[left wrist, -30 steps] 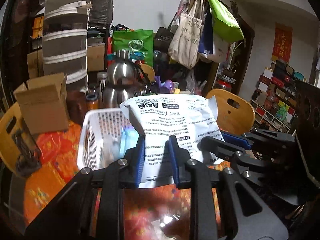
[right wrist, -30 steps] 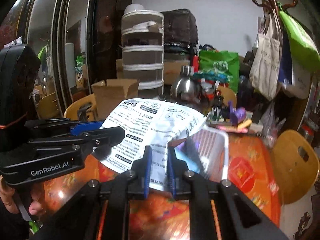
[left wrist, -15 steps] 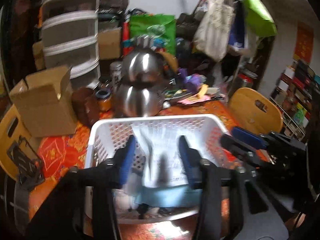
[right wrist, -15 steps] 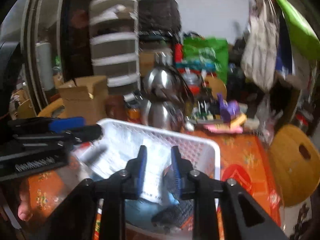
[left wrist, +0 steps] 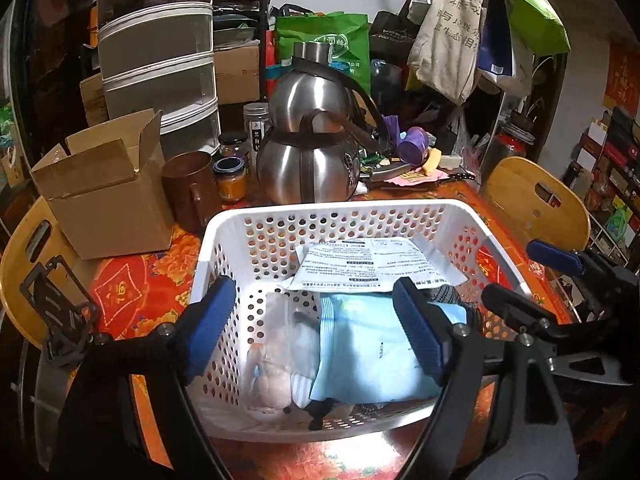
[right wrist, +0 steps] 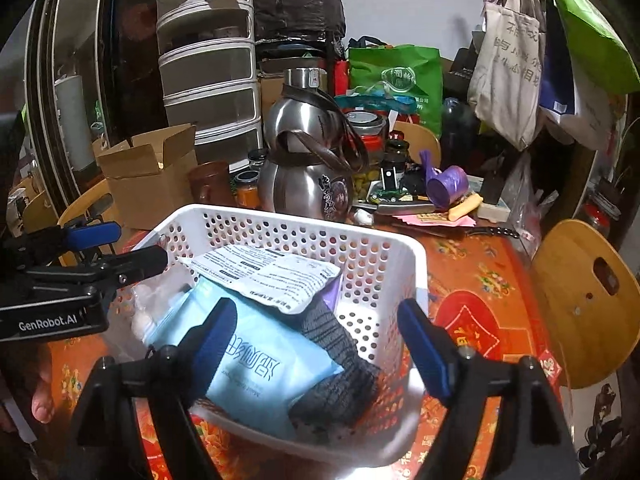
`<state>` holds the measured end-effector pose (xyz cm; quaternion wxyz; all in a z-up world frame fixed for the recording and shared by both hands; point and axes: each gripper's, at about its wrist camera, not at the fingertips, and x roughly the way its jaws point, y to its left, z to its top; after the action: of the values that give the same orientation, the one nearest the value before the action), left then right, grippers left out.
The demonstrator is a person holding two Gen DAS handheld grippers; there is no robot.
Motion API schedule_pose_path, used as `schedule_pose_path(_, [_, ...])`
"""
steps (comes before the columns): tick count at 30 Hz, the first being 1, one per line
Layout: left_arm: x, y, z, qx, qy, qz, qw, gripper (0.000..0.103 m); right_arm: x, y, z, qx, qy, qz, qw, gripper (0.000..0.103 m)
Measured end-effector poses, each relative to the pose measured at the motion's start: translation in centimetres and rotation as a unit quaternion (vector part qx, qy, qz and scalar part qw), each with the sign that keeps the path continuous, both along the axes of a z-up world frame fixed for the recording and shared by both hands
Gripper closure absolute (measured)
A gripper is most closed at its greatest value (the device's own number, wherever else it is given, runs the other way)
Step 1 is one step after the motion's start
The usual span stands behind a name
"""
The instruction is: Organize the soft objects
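A white perforated basket (left wrist: pixel 320 206) (right wrist: pixel 304 220) stands on the red patterned tablecloth. A white printed packet (left wrist: pixel 372 260) (right wrist: pixel 264 276) lies loose in it towards the far wall. The packet partly covers a light blue pack (left wrist: pixel 368 356) (right wrist: pixel 260 368), a grey knitted piece (right wrist: pixel 340 364) and a clear bag of pale soft things (left wrist: pixel 280 352). My left gripper (left wrist: pixel 312 308) (right wrist: pixel 128 246) hovers over the basket's near part, its jaws opening and touching nothing. My right gripper (right wrist: pixel 316 320) (left wrist: pixel 528 280) is beside it over the basket, also opening with nothing gripped.
Behind the basket stand two steel kettles (left wrist: pixel 308 168), a brown mug (left wrist: pixel 188 188), jars and an open cardboard box (left wrist: pixel 104 196). A purple cup (right wrist: pixel 448 186) lies among clutter at the back right. Wooden chair backs (right wrist: pixel 588 300) (left wrist: pixel 532 204) flank the table. Bags hang at the top right.
Both grippers were shut on the white packet held above the table. They moved forward and down over the basket, opened, and the packet now lies in the basket.
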<state>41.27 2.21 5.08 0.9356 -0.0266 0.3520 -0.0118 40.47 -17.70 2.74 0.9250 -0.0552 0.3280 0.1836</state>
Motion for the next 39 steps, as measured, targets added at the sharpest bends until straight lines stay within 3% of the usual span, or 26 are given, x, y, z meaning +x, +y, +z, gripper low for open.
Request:
schedule_pose_path(3, [-0.8, -0.1, 0.0, 0.007, -0.005, 0.002, 1.0, 0.021, -0.9, 0.0, 0.2, 0.004, -0.004, 0.001, 1.0, 0.015])
schedule_pose_path(7, [-2.2, -0.1, 0.2, 0.015, -0.012, 0.006, 0.9998, 0.007, -2.2, -0.3, 0.4, 0.013, -0.002, 0.007, 1.0, 0.0])
schedule_pose_path(10, [-3.4, -0.4, 0.2, 0.024, -0.023, 0.006, 0.9994, 0.001, -2.8, -0.4, 0.1, 0.019, 0.013, 0.011, 1.0, 0.0])
schedule_pose_path(19, [-8.8, -0.8, 0.7, 0.036, -0.039, -0.008, 0.9985, 0.0, -8.6, -1.8, 0.6, 0.01, -0.028, 0.008, 1.0, 0.0])
schedule_pose_path(23, [-12.4, 0.1, 1.2, 0.022, -0.04, -0.006, 0.9989, 0.0, -11.5, -3.1, 0.9, 0.02, -0.025, -0.003, 0.999, 0.0])
schedule_pose_path(28, [-18.2, 0.7, 1.8, 0.033, -0.065, -0.003, 0.9973, 0.0, -17.7, -4.0, 1.8, -0.003, -0.08, -0.033, 0.996, 0.0])
schedule_pose_path(34, [-26.5, 1.1, 3.3, 0.023, -0.108, 0.002, 0.9939, 0.0, -22.5, -5.3, 2.4, 0.027, -0.054, -0.059, 0.996, 0.0])
schedule_pose_path(39, [-31.9, 0.3, 4.3, 0.018, -0.109, -0.008, 0.9938, 0.0, -26.6, -5.0, 3.4, 0.018, -0.069, -0.063, 0.995, 0.0])
